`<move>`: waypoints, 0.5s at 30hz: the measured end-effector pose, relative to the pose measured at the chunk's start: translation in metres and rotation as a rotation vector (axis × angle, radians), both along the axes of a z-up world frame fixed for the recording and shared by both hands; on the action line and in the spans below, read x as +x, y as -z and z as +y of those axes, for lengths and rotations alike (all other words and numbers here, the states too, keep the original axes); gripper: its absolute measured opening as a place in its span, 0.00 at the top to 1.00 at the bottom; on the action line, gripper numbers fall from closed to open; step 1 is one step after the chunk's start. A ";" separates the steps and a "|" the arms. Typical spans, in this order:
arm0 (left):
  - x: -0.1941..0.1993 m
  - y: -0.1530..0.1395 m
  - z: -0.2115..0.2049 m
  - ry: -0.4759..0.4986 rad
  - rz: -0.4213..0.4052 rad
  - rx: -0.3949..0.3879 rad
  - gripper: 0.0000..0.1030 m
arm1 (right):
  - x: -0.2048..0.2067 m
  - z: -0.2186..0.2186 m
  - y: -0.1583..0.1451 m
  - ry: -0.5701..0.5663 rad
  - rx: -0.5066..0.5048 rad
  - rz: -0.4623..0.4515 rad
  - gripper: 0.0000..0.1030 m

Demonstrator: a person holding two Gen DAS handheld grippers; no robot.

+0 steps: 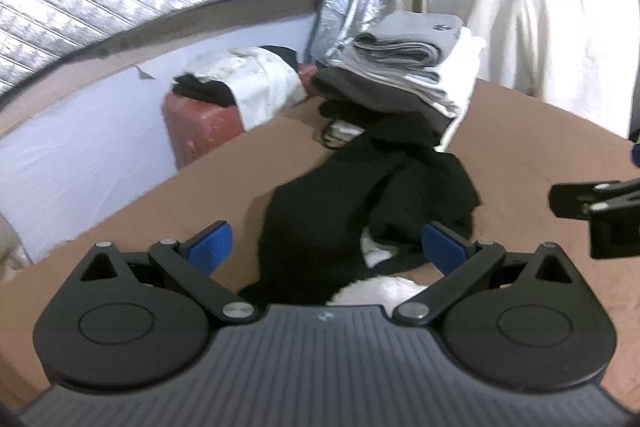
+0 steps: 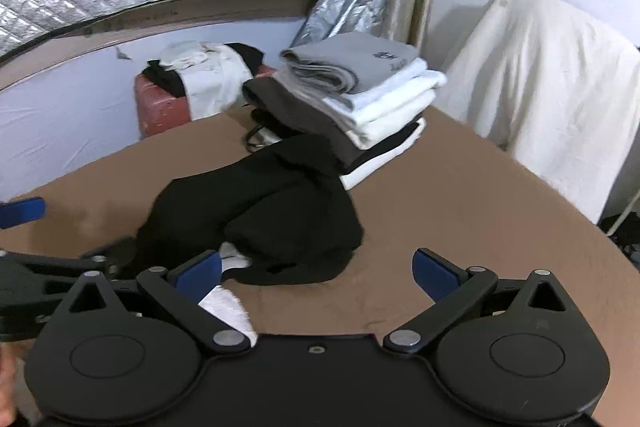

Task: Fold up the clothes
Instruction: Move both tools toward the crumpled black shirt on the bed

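A: Both grippers spread wide, empty. Left gripper (image 1: 326, 247) over the crumpled black garment (image 1: 360, 195); right gripper (image 2: 318, 273) just right of it

B: Risk?

A: Bunched layers, could pinch 2 at once, or drag it into the folded stack (image 2: 360, 95) just beyond

Surface: a round-edged bench covered in plain brown cloth (image 2: 460, 195), filling the lower half of both wrist views.
Centre: a crumpled black garment (image 2: 260, 211) lies loose on the brown cloth, a white fabric piece (image 2: 230, 303) showing at its near edge.
Far side: a stack of folded clothes (image 2: 360, 99), grey on top, then white, dark brown and black, with white lowest, touching the black garment's far end.
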State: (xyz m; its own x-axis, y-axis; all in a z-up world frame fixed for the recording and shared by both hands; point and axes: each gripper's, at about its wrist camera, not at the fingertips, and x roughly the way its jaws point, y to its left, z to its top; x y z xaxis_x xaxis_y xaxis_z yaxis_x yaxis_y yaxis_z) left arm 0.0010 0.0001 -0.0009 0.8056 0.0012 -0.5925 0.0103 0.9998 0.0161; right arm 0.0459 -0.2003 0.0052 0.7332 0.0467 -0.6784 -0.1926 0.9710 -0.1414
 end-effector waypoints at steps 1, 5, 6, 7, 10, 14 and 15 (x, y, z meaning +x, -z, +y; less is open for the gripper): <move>0.001 0.001 0.000 0.009 0.014 -0.020 0.00 | 0.000 0.001 0.000 -0.003 0.023 0.011 0.00; 0.002 0.002 0.002 0.035 0.053 -0.089 0.00 | -0.004 0.013 0.003 -0.024 0.096 0.054 0.00; 0.000 0.001 0.004 0.034 0.048 -0.098 0.00 | -0.003 0.018 0.005 -0.032 0.114 0.069 0.00; -0.001 0.000 0.006 0.033 0.042 -0.106 0.00 | -0.005 0.014 0.007 -0.034 0.137 0.079 0.00; 0.005 0.001 0.002 0.034 0.063 -0.088 0.00 | -0.005 -0.008 0.004 -0.031 0.161 0.074 0.00; -0.002 0.016 -0.003 0.030 0.041 -0.070 0.00 | -0.005 -0.017 0.003 -0.021 0.172 0.057 0.00; -0.001 0.016 -0.004 0.032 0.044 -0.068 0.00 | -0.005 -0.017 0.002 -0.017 0.167 0.053 0.00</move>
State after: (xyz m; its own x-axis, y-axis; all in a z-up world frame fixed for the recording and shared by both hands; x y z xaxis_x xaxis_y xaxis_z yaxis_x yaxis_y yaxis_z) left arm -0.0003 -0.0035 -0.0173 0.7779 -0.0659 -0.6249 0.0420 0.9977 -0.0530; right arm 0.0411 -0.2175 0.0028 0.6946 0.1741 -0.6980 -0.2118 0.9768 0.0329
